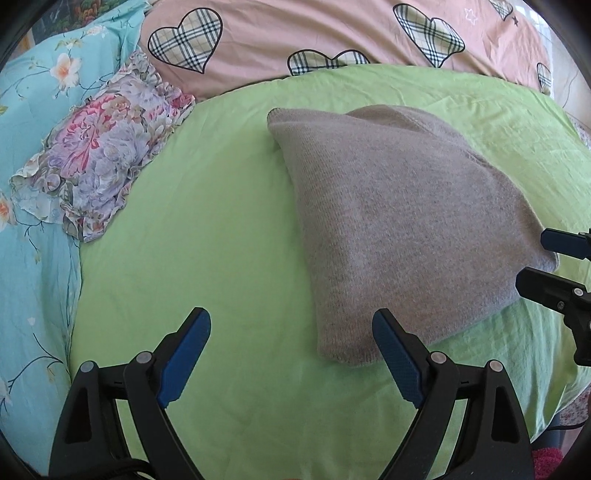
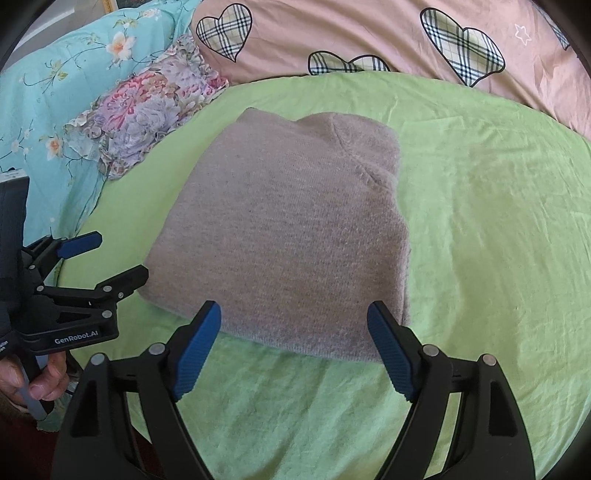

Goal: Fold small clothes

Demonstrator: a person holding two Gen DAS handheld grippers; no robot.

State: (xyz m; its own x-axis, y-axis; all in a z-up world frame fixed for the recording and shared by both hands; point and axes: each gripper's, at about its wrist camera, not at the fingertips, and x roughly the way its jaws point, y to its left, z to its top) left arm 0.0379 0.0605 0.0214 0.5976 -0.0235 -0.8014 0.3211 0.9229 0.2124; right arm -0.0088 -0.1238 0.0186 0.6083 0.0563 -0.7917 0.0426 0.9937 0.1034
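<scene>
Since the folded grey-brown knitted garment [image 2: 284, 236] lies straight ahead of the right hand-held gripper [image 2: 294, 325] and only off to the right of the left hand-held gripper [image 1: 291, 332], the right one looks the nearer and better placed for whatever move comes next.

Going from the left: a turquoise floral quilt [image 1: 33, 155] covers the left edge of the bed, with one flowered pink-and-lilac frilled cloth [image 1: 99, 158] lying on it, partly over the edge of the light green bedsheet [image 1: 221, 229]. It sits well apart from both grippers.

Next comes the left hand-held gripper, its two blue-padded fingers spread wide, nothing between them, over bare green sheet. Its right finger stands just in front of the garment's near left corner.

The knit sits mid-sheet as a thick, roughly rectangular bundle. Its long axis runs from the near edge of the bed toward the pink quilt with plaid hearts [image 2: 369, 33] along the far edge.

The right hand-held gripper is likewise spread and empty, its fingers framing the bundle's near edge; I cannot tell whether they touch it.

Count: one knitted garment, one flowered cloth, two grippers. The knit looks already folded, so the flowered cloth is probably the piece left to do.
</scene>
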